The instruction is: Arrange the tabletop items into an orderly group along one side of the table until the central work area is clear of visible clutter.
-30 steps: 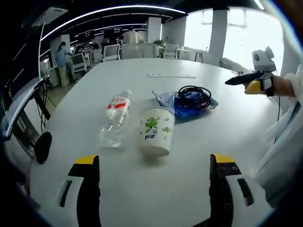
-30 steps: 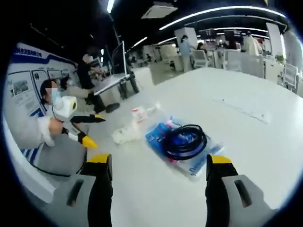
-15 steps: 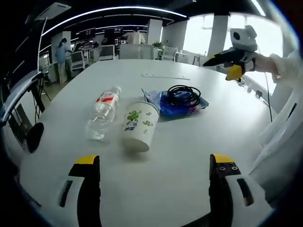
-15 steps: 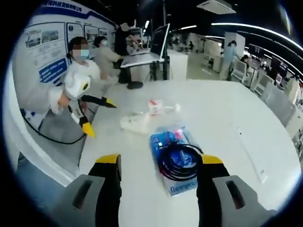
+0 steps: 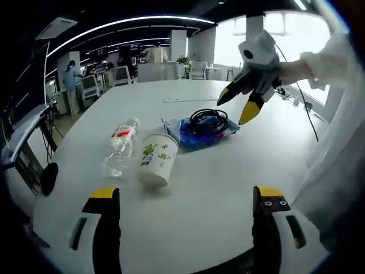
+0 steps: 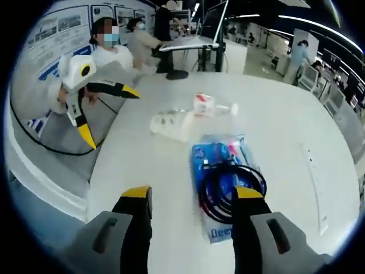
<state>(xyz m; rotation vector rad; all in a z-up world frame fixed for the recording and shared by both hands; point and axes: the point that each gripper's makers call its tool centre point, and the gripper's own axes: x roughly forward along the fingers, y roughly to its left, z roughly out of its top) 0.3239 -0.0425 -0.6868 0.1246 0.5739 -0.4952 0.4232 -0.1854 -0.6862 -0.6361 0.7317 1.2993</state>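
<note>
Left gripper (image 5: 181,197): jaws wide apart, nothing held. Right gripper (image 6: 191,193): jaws parted, nothing held, poised above black cable (image 6: 232,189) coiled on blue packet (image 6: 219,168). Paper cup (image 5: 157,160) tipped beside lying bottle (image 5: 120,146) on table (image 5: 188,194); possibly touching.

White table (image 5: 194,188); white paper cup (image 5: 156,161), green print; clear bottle (image 5: 120,146), red-white label; blue packet (image 6: 223,171); black cable coil (image 6: 231,185).
</note>
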